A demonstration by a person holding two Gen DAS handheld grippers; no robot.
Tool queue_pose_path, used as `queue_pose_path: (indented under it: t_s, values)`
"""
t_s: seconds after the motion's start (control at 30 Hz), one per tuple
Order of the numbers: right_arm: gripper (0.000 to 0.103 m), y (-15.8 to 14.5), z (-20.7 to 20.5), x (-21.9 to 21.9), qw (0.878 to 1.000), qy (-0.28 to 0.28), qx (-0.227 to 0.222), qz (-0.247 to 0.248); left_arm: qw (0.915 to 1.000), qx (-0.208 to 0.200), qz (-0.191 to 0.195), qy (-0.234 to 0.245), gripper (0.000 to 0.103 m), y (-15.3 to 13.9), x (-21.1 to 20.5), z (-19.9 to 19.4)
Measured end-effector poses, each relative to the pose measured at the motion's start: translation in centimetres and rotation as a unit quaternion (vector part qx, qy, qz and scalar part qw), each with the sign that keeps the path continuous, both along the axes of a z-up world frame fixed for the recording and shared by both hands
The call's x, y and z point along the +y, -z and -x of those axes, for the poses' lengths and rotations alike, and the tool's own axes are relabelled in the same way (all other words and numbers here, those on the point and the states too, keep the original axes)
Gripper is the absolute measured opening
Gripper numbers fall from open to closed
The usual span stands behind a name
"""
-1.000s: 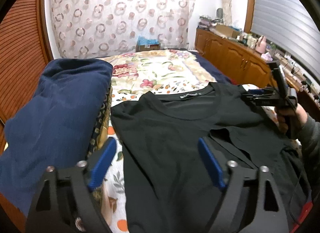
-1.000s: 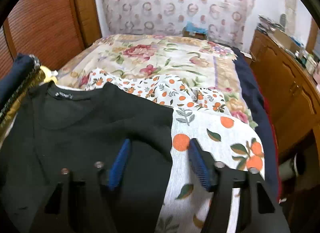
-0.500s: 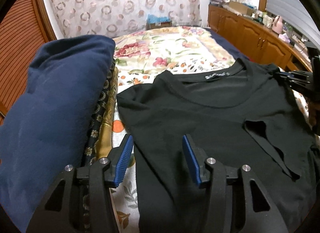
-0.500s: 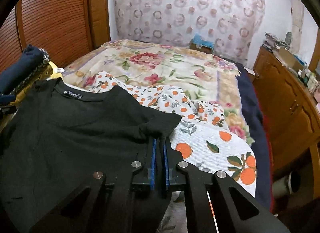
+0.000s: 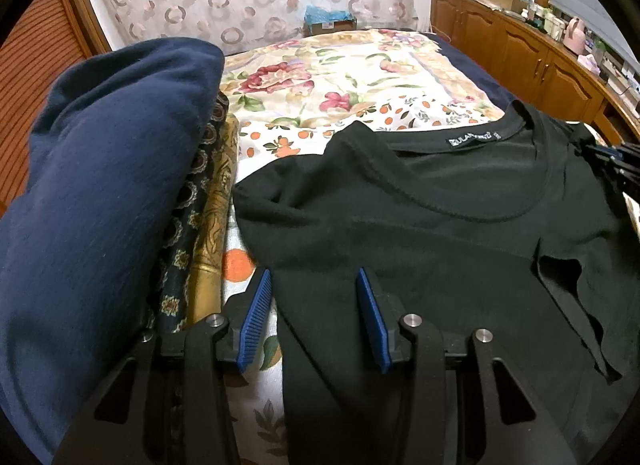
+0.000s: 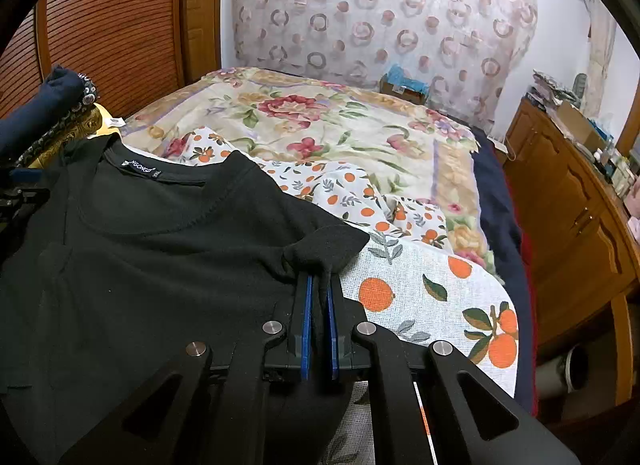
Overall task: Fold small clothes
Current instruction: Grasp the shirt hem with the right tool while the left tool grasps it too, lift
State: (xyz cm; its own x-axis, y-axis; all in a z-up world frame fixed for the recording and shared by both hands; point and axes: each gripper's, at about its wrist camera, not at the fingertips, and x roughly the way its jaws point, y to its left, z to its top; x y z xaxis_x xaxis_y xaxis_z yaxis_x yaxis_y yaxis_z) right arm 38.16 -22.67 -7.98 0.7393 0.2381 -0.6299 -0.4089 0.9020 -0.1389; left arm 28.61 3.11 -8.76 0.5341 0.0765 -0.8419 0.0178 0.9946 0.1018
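A black T-shirt (image 5: 432,249) lies spread on the bed, collar and label away from me; it also shows in the right wrist view (image 6: 160,265). My left gripper (image 5: 316,297) is open, its blue pads straddling the shirt's left edge, one pad over the sheet and one over the cloth. My right gripper (image 6: 319,293) is shut on the shirt's right sleeve edge, which bunches up between the pads. The right gripper also shows at the right edge of the left wrist view (image 5: 616,163).
A folded navy garment (image 5: 100,201) on patterned and gold fabrics (image 5: 208,233) is stacked left of the shirt. An orange-print sheet (image 6: 432,297) and floral bedspread (image 6: 320,121) cover the bed. Wooden cabinets (image 6: 572,217) stand to the right, a slatted wooden wall (image 6: 108,29) to the left.
My right gripper closed on the shirt's right sleeve edge and holds it. My left gripper moved left to the shirt's left edge and narrowed its opening.
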Motion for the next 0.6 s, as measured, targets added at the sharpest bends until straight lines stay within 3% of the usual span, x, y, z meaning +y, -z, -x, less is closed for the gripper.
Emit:
queue_pose_path:
  t_s: [0.03, 0.1, 0.2, 0.4, 0.6]
  values:
    - [0.007, 0.0, 0.0, 0.0, 1.000, 0.000, -0.001, 0.001, 1.0000, -0.001, 0.006, 0.003, 0.044, 0.0, 0.1, 0.0]
    - [0.007, 0.0, 0.0, 0.0, 1.000, -0.002, -0.002, 0.003, 0.9995, -0.001, 0.029, 0.012, 0.022, -0.1, 0.3, -0.2]
    - [0.007, 0.0, 0.2, 0.0, 1.000, -0.009, -0.004, 0.006, 0.9987, -0.010, 0.045, 0.020, 0.004, -0.4, 0.6, 0.0]
    - [0.006, -0.8, 0.2, -0.7, 0.999, -0.013, -0.006, -0.033, 0.9966, -0.056, 0.053, 0.027, 0.003, -2.9, 0.5, 1.9]
    - [0.006, -5.1, 4.3, -0.8, 0.994, -0.032, -0.064, -0.080, 0.9876, -0.125, 0.075, 0.058, 0.003, -7.7, 0.2, 6.5]
